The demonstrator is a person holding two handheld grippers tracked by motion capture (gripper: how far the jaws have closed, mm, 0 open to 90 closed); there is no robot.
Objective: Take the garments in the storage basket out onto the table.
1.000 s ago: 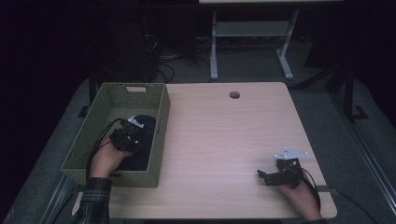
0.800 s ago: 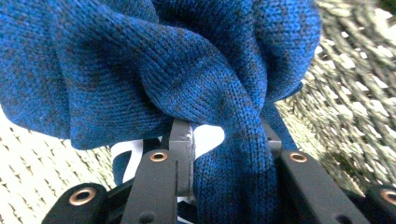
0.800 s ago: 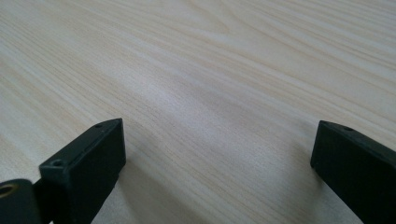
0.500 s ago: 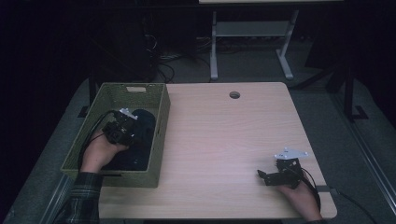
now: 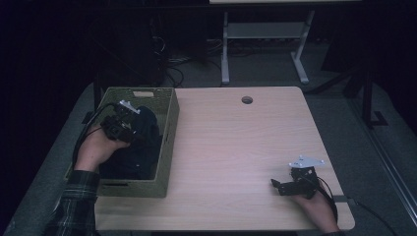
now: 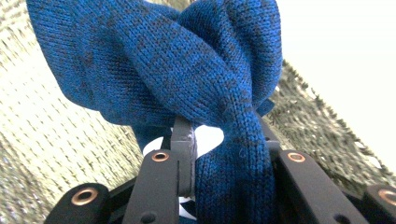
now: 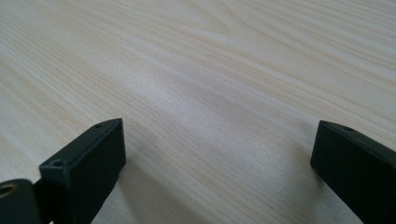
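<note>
Blue knitted cloth [image 6: 187,70] is bunched between the jaws of your left gripper [image 5: 129,129], which are clamped on one thick fold of it; in the left gripper view that fold runs down between the two black jaws and the rest of the knit billows above them. From the high view you hold that gripper over the near-left part of one green woven basket [image 5: 169,142], and the dark cloth [image 5: 145,135] hangs from it into the basket, where more dark fabric lies; whether that is one piece or several cannot be told. The basket's woven wall [image 6: 51,140] fills the background behind the cloth in the left gripper view. The basket stands on the left end of one light wooden table [image 5: 236,147]. Your right gripper [image 5: 280,186] rests low at the near-right corner of that table, well apart from the basket; in the right gripper view its two jaws stand wide apart with bare wood grain [image 7: 210,93] between them. One round hole [image 5: 247,100] sits in the tabletop near its far edge.
</note>
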